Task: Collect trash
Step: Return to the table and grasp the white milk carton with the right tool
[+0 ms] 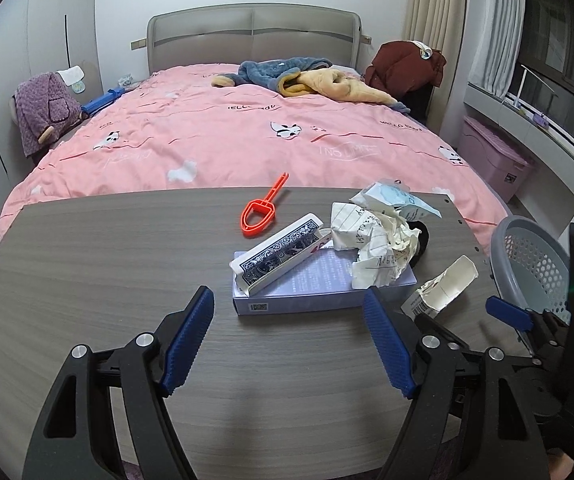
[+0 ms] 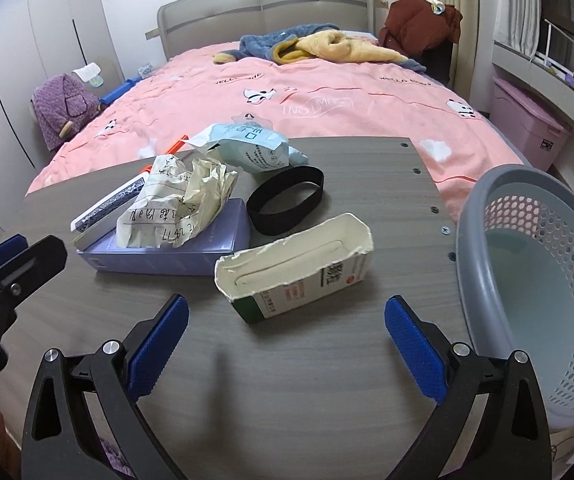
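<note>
Left wrist view: left gripper (image 1: 289,300) hangs over the grey wood bench (image 1: 107,280), fingers (image 1: 189,340) spread wide, nothing between them. Just ahead lies a flat lilac box (image 1: 299,284). On its lid: a playing-card box (image 1: 277,256) lying tilted, flap open at the far end, and crumpled paper (image 1: 375,240) with handwriting. Behind the paper sits a pale blue wrapper (image 1: 407,200). An orange plastic scoop (image 1: 261,212) lies apart, farther back on the bench. A torn white carton (image 1: 445,284) lies right of the lilac box, open side up. Grey perforated basket (image 1: 535,256) stands at the bench's right edge; its inside is hardly visible here. Right gripper (image 1: 509,312) shows at the right, only partly in view.

Right wrist view: right gripper (image 2: 287,332) has its fingers (image 2: 159,340) spread apart, holding nothing, with the torn carton (image 2: 291,264) just ahead of them. The carton looks empty, white inside, green and white print on its side. Basket (image 2: 475,240) beside the bench, right of the carton, appears empty: bare pale bottom. Crumpled paper (image 2: 171,208) rests on the lilac box (image 2: 167,256); card box (image 2: 107,208) is half hidden behind it. A black elastic band (image 2: 287,200) lies on the bench between the blue wrapper (image 2: 255,152) and the carton. Pink bed (image 2: 327,100) beyond.
</note>
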A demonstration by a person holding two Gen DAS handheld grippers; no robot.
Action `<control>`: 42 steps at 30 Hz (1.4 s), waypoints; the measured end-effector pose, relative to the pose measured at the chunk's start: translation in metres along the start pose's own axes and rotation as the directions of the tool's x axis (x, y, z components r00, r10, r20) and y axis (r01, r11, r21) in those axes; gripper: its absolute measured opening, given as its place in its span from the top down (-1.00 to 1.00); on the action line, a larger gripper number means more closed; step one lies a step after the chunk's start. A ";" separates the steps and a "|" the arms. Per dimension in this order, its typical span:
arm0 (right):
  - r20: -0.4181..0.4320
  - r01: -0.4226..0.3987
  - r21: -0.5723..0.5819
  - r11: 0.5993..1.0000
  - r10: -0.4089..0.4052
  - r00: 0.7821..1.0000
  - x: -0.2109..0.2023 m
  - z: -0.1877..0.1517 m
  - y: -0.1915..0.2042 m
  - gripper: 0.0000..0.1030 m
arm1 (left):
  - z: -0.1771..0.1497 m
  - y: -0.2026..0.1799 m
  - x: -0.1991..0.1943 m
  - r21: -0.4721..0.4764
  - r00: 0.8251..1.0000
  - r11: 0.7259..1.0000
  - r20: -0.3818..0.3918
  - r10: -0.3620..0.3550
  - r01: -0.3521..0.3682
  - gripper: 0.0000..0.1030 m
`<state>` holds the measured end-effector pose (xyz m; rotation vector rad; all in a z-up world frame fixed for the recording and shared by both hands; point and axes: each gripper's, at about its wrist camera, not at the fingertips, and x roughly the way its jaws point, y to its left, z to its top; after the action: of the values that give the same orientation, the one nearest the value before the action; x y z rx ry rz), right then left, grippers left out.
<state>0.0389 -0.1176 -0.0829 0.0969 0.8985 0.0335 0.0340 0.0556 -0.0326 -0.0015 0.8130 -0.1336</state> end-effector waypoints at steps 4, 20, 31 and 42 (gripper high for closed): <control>-0.002 0.040 -0.005 0.999 -0.040 0.999 0.005 0.003 0.001 -0.88 | 0.000 0.002 0.002 -0.009 1.000 1.000 -0.007 -0.009 0.009 -0.43; -0.010 0.117 0.123 0.986 -0.116 0.993 -0.018 0.006 -0.047 -0.88 | 0.000 0.009 0.007 -0.035 1.000 0.999 -0.002 -0.026 0.026 -0.43; -0.037 0.104 0.206 0.973 -0.099 0.994 0.012 0.037 -0.030 -0.87 | 0.001 0.030 0.009 -0.071 1.000 0.997 -0.001 0.004 -0.004 -0.43; -0.121 0.107 0.177 0.978 -0.086 0.989 0.035 0.032 -0.025 -0.14 | 0.000 0.052 0.015 -0.113 1.000 0.993 -0.019 0.018 -0.020 -0.43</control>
<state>0.0855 -0.1424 -0.0931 0.2243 1.0178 -0.1363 0.0498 0.1050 -0.0462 -0.0991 0.8376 -0.0695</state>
